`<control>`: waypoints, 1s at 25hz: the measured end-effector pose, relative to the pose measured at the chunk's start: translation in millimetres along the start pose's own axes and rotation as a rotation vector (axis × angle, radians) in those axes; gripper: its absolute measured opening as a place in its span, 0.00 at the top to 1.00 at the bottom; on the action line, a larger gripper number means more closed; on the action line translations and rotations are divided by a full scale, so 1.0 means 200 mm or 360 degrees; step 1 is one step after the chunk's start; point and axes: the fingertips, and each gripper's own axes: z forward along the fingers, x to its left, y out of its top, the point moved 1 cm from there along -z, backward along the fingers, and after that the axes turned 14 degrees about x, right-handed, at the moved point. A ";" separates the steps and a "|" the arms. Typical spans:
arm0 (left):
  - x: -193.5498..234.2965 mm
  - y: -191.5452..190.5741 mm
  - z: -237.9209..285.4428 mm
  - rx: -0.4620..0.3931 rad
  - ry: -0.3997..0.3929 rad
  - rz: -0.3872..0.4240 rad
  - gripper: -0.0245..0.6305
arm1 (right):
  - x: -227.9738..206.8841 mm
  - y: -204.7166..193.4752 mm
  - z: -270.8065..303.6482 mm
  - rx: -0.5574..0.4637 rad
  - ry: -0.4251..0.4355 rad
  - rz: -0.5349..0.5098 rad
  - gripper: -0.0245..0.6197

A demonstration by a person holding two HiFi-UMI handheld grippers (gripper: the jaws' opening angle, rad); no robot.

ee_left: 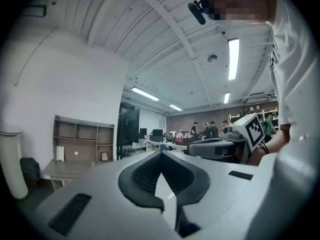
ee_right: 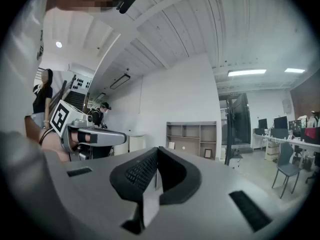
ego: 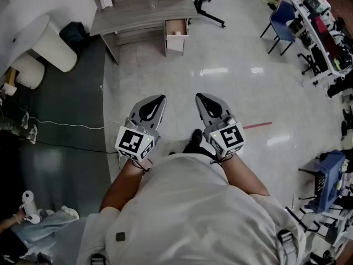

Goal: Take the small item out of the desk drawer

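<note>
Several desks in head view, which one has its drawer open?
The grey desk at the top centre: the drawer at its right end is pulled out, with a small pale item inside. The cluttered benches on the right show no open drawer.

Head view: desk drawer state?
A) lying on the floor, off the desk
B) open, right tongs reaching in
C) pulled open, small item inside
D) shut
C: the drawer juts out from the desk with a small pale item lying in it; the left tongs and right tongs are held far short of it.
</note>
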 end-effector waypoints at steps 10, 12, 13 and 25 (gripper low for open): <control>0.06 0.00 0.17 0.0023 0.0003 -0.0012 0.94 | -0.16 0.00 0.09 0.0031 0.0005 0.0018 0.93; 0.07 0.00 0.22 0.0030 0.0000 -0.0017 0.94 | -0.20 -0.01 0.11 0.0014 0.0026 0.0017 0.93; 0.07 0.00 0.26 0.0035 -0.0003 -0.0021 0.94 | -0.23 -0.01 0.12 0.0012 0.0032 0.0019 0.93; 0.11 0.09 0.83 0.0086 0.0039 -0.0072 0.94 | -0.86 -0.06 0.24 0.0075 0.0062 0.0064 0.93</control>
